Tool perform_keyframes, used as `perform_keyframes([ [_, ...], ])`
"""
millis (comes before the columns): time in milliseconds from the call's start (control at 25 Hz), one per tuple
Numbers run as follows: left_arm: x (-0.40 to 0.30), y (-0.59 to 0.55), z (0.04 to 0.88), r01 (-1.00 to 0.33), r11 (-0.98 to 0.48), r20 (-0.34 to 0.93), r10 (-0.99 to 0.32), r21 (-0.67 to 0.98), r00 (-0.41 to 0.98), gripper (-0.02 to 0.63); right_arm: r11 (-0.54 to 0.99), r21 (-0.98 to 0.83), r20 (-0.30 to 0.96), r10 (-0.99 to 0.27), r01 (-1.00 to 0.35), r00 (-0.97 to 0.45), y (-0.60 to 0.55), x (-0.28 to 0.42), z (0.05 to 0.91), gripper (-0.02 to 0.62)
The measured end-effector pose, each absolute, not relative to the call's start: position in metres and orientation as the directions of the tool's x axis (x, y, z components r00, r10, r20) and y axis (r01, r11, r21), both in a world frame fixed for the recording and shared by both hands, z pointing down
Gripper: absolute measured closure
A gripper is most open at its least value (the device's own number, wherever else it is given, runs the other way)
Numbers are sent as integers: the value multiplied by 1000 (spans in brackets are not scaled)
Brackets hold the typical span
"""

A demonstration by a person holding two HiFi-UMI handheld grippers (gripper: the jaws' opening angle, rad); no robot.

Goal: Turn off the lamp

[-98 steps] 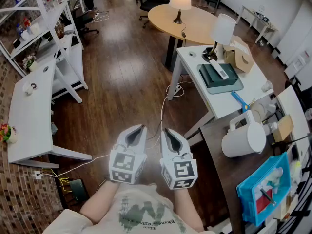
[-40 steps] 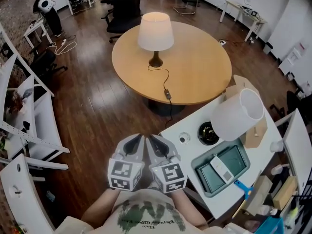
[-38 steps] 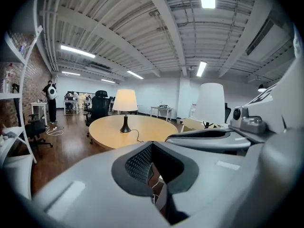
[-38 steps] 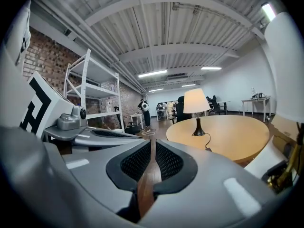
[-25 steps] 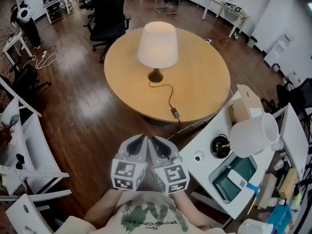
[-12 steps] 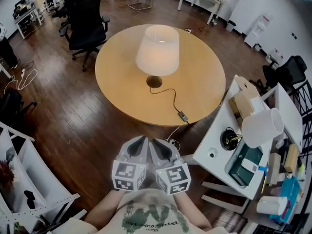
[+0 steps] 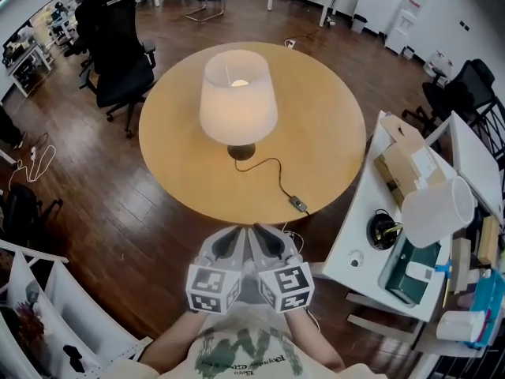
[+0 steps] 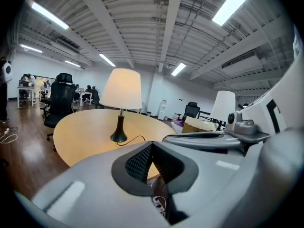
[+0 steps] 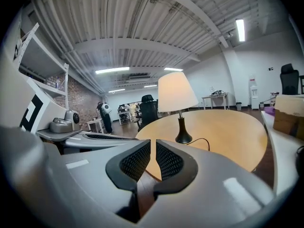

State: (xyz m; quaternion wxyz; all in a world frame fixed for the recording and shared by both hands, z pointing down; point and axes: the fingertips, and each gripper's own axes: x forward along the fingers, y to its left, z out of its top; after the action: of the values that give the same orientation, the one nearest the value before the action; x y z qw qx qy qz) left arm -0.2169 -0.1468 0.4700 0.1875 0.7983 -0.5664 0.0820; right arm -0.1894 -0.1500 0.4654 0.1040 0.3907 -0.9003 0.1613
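Hovering at bottom centre, the grey left tool and right tool each have jaws pressed together, empty. Beyond them, mid-frame, the lit white-shaded lamp stands on the round wooden bench, with its black cord switch near the bench's closer edge.

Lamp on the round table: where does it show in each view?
Head view: lamp upper centre.
Left gripper view: lamp left of centre, above the jaws.
Right gripper view: lamp just right of centre, above the jaws.
Shared landmark: the round wooden table beneath it.
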Motion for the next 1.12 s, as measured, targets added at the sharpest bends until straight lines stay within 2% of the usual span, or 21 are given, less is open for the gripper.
perform_keyframes([
  [240, -221, -211, 467, -931, -319, 332, -871, 179, 362, 606, 615, -259, 278, -691, -745, -667, -220, -196, 470, 558],
  [400, -216, -246, 478, -914, -363, 370, -836, 179, 405, 606, 586, -262, 274, -717, -767, -641, -246, -191, 474, 558],
  [800, -168, -285, 525, -861, -475, 457, -735, 180, 501, 606, 429, -265, 384, -775, -864, -502, -278, -127, 526, 558],
  [1120, -123, -285, 552, -758, -611, 483, -605, 228, 634, 606, 272, -214, 473, -811, -938, -343, -277, -82, 551, 558],
])
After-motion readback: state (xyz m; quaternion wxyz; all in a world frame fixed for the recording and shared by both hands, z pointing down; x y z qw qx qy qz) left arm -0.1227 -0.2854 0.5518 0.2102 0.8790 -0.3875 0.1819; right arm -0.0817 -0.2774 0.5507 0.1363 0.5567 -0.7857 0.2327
